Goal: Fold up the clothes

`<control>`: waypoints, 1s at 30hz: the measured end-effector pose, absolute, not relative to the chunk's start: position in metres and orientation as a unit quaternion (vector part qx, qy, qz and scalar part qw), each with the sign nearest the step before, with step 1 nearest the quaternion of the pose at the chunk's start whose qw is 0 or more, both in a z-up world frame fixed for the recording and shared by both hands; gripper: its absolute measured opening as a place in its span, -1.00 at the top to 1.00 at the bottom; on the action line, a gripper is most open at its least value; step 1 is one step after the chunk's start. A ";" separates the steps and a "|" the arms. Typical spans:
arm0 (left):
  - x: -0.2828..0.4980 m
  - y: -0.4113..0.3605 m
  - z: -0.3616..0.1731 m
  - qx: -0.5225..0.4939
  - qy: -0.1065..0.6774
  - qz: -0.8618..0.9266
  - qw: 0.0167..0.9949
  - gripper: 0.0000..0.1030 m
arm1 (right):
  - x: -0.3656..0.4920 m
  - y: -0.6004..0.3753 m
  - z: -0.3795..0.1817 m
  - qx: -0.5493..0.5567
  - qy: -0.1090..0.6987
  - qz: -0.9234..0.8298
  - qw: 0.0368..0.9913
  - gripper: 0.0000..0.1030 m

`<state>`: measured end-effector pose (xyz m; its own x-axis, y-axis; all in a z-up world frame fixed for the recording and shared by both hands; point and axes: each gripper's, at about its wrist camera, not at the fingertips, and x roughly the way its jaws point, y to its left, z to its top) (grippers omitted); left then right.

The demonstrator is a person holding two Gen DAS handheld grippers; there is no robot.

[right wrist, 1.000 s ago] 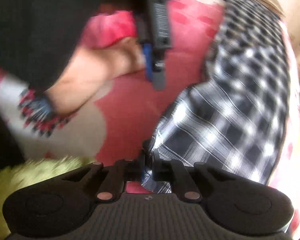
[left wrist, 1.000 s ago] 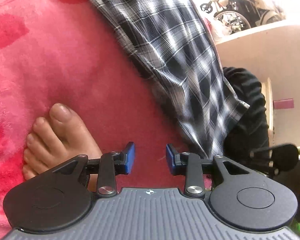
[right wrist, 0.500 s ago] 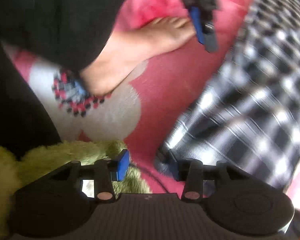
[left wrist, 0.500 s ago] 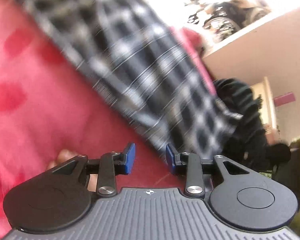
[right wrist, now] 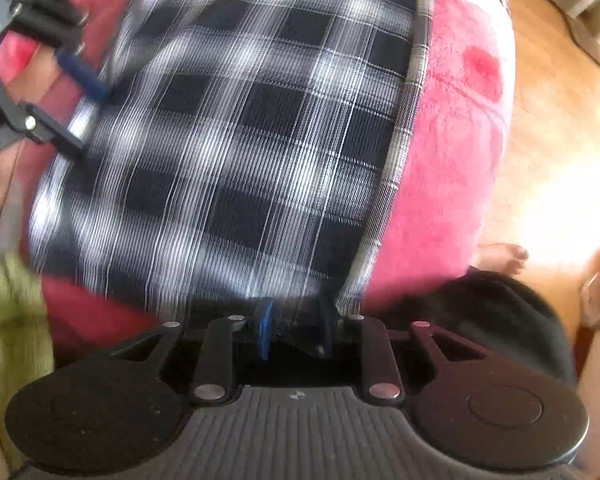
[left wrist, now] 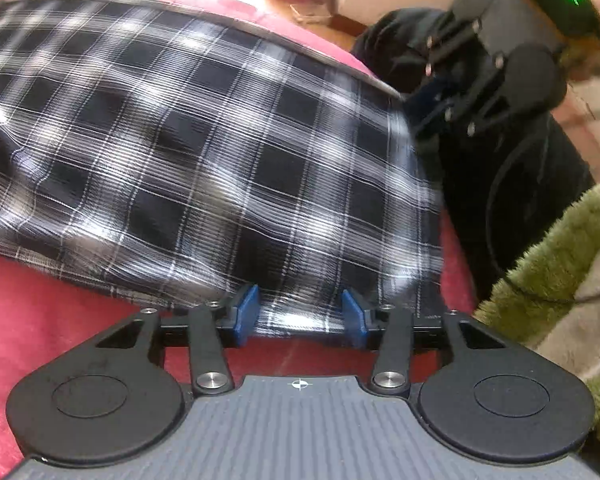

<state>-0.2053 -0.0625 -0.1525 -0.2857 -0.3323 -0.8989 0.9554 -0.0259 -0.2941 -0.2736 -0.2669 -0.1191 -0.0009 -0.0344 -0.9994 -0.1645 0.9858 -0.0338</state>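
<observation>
A black-and-white plaid cloth [left wrist: 204, 140] lies spread on a red fleece blanket [left wrist: 40, 300]. My left gripper [left wrist: 300, 314] is open, and the cloth's near hem lies between its blue pads [left wrist: 246, 312]. In the left wrist view my right gripper [left wrist: 418, 118] reaches the cloth's right edge. In the right wrist view the plaid cloth [right wrist: 260, 120] runs into my right gripper [right wrist: 294, 332]. Its jaws are drawn close together with bunched fabric filling the gap. My left gripper [right wrist: 80, 110] sits at the cloth's upper-left edge there. Both views are motion-blurred.
A green fuzzy item [left wrist: 552, 256] lies at the right, with a black garment [left wrist: 520, 184] behind it. The red blanket [right wrist: 448, 160] ends at a wooden floor [right wrist: 548, 120]. A person's bare foot [right wrist: 504, 256] rests at the blanket's edge.
Both grippers swung over to the cloth's edges. The left stayed open and now straddles the hem. The right let go of the cloth half a second ago and has narrowed on it again.
</observation>
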 end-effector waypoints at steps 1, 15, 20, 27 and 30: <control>-0.204 -0.061 -0.153 0.321 0.482 -0.641 0.503 0.10 | -0.270 -0.265 -0.113 -0.079 0.709 0.045 0.699 0.54; -0.200 -0.056 -0.155 0.289 0.488 -0.658 0.495 -0.11 | -0.188 -0.264 -0.099 -0.097 0.589 0.075 0.799 0.53; -0.185 -0.054 -0.149 0.261 0.499 -0.653 0.506 -0.11 | -0.217 -0.298 -0.101 -0.117 0.665 0.060 0.735 0.53; -0.162 -0.058 -0.141 0.203 0.514 -0.635 0.539 -0.11 | -0.116 -0.268 -0.061 -0.135 0.511 0.093 0.844 0.52; -0.169 -0.060 -0.147 0.217 0.519 -0.634 0.530 -0.11 | -0.068 -0.244 -0.078 -0.140 0.496 0.138 0.846 0.52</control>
